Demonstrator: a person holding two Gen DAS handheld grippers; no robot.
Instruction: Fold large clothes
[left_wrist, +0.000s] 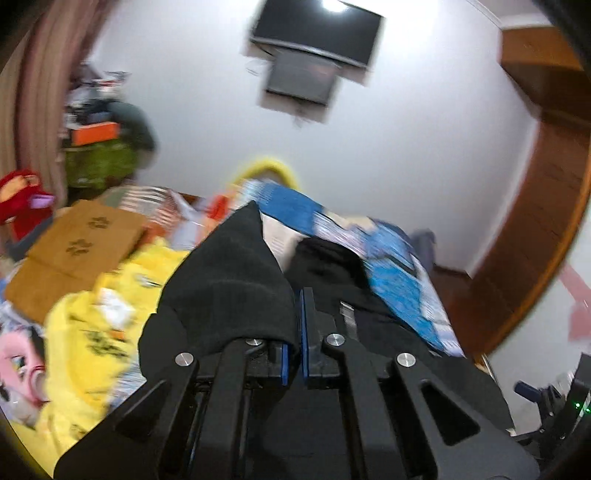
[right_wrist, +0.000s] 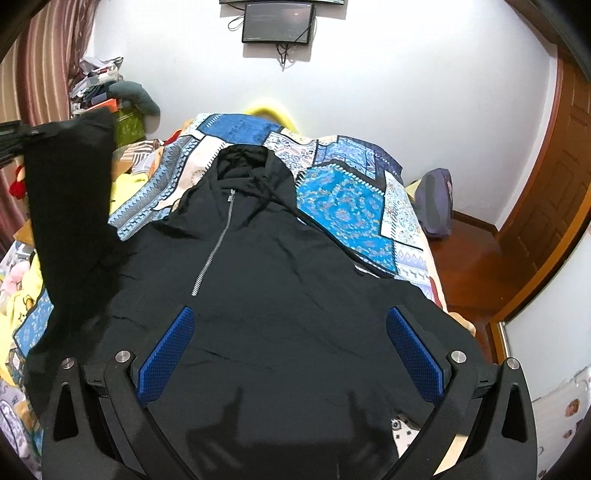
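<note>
From the left wrist, the left gripper (left_wrist: 298, 325) is clamped on a black sleeve (left_wrist: 229, 284), lifted over a cluttered bed with a cardboard box (left_wrist: 85, 236) and yellow bedding (left_wrist: 92, 332). From the right wrist, the right gripper (right_wrist: 290, 354) hangs with fingers wide apart over the black hoodie (right_wrist: 266, 288), spread zip-up on a blue patchwork quilt (right_wrist: 343, 206) below a wall-mounted screen (right_wrist: 279, 22).

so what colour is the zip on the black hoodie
Silver-grey metal, running down the front of the black hoodie; the zip shows best in the right wrist view.
</note>
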